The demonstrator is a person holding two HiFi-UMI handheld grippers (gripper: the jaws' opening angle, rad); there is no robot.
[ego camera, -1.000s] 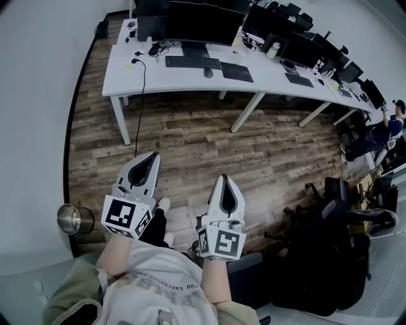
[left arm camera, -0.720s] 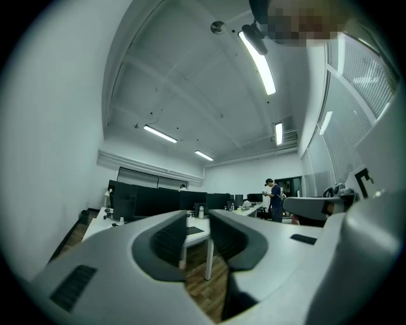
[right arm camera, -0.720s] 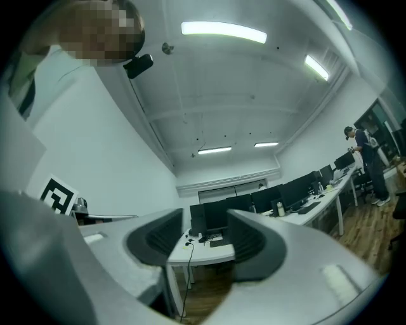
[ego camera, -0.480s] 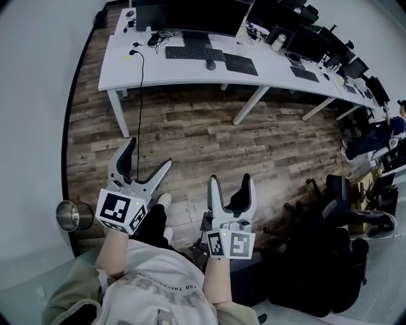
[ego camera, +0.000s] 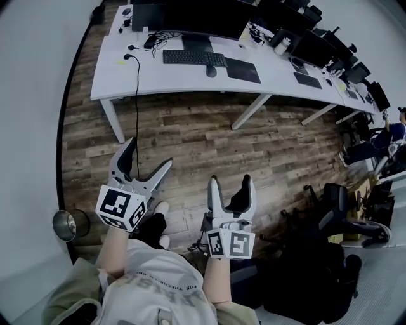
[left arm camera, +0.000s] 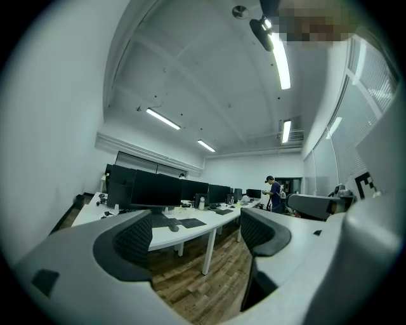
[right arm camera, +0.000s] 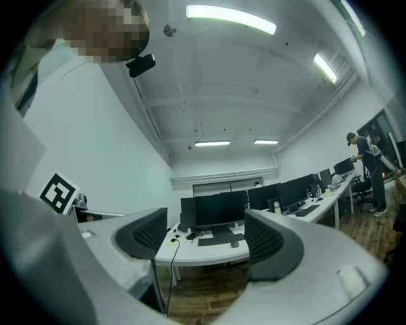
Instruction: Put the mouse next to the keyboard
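A dark mouse (ego camera: 211, 71) lies on the long white desk (ego camera: 127, 76), between a black keyboard (ego camera: 193, 58) and a dark mouse pad (ego camera: 243, 70). The desk is far ahead across the wooden floor. Both grippers hang low in front of my body, well short of it. My left gripper (ego camera: 149, 153) is still opening, with nothing between its jaws. My right gripper (ego camera: 231, 180) stands open and empty. The right gripper view looks between its jaws at the mouse (right arm camera: 235, 244) and keyboard (right arm camera: 217, 240). The left gripper view shows the mouse (left arm camera: 172, 228) just past its left finger.
A black cable (ego camera: 136, 114) hangs from the desk to the floor. A metal bin (ego camera: 65, 223) stands by the wall at my left. Black office chairs (ego camera: 330, 216) crowd the right. Monitors (ego camera: 196, 16) line the desk. A person (ego camera: 390, 130) is at the far right.
Both grippers' jaws have gone from shut to wide open. The head view has shifted slightly, with the desk now a little lower and larger.
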